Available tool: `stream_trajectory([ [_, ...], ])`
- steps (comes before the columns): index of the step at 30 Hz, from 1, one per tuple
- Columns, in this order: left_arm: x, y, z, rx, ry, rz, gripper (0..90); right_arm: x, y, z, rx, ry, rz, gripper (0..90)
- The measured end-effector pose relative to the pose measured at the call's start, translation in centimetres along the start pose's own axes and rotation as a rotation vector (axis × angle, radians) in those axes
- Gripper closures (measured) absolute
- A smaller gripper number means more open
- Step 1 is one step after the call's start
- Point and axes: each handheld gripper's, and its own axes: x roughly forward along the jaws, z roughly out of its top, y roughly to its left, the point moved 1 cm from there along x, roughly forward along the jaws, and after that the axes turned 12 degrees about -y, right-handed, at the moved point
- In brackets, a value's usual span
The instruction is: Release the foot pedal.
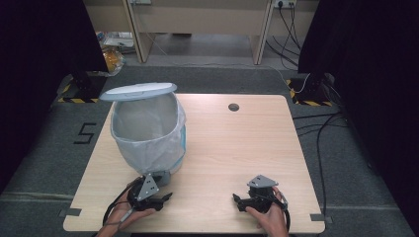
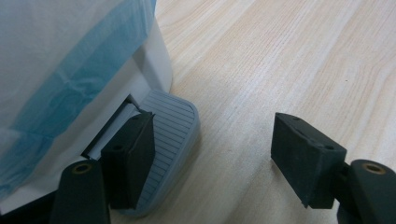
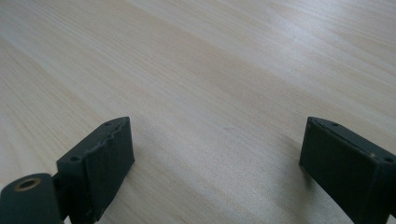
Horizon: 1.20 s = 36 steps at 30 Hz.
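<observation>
Your table (image 1: 222, 148) carries a pedal bin (image 1: 148, 131) near its left edge, lined with a pale bag and its lid (image 1: 138, 91) raised. Its grey pedal (image 2: 170, 140) faces the near edge. Your left gripper (image 2: 215, 154) is spread wide, one jaw resting on the pedal, pinching nothing. Your right gripper (image 3: 215, 158), near the near-right corner, is spread over bare wood, well apart from the bin.
</observation>
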Motion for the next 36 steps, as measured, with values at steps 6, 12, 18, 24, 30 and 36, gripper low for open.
stream_trajectory([
  [6,-0.3,0.0,0.4,0.002,-0.019,0.012,30.4,0.0,0.0,0.0,0.000,0.001,0.001,9.6],
  [12,-0.9,0.2,0.7,0.003,-0.008,0.010,29.9,0.1,0.0,0.0,0.002,-0.001,-0.001,8.9],
  [18,-1.4,0.2,0.7,-0.019,-0.016,0.002,29.7,0.1,0.0,0.0,0.003,0.000,-0.001,8.6],
  [24,-2.0,0.1,1.1,-0.035,-0.045,-0.002,29.6,0.2,0.0,0.1,-0.002,-0.001,0.001,8.3],
  [30,-2.6,0.0,1.1,-0.063,-0.053,-0.020,28.8,0.2,0.0,0.1,0.001,0.001,0.000,8.1],
  [36,-3.5,0.0,0.7,-0.084,-0.058,-0.021,28.5,0.2,0.0,0.1,-0.003,0.000,0.001,8.1],
])
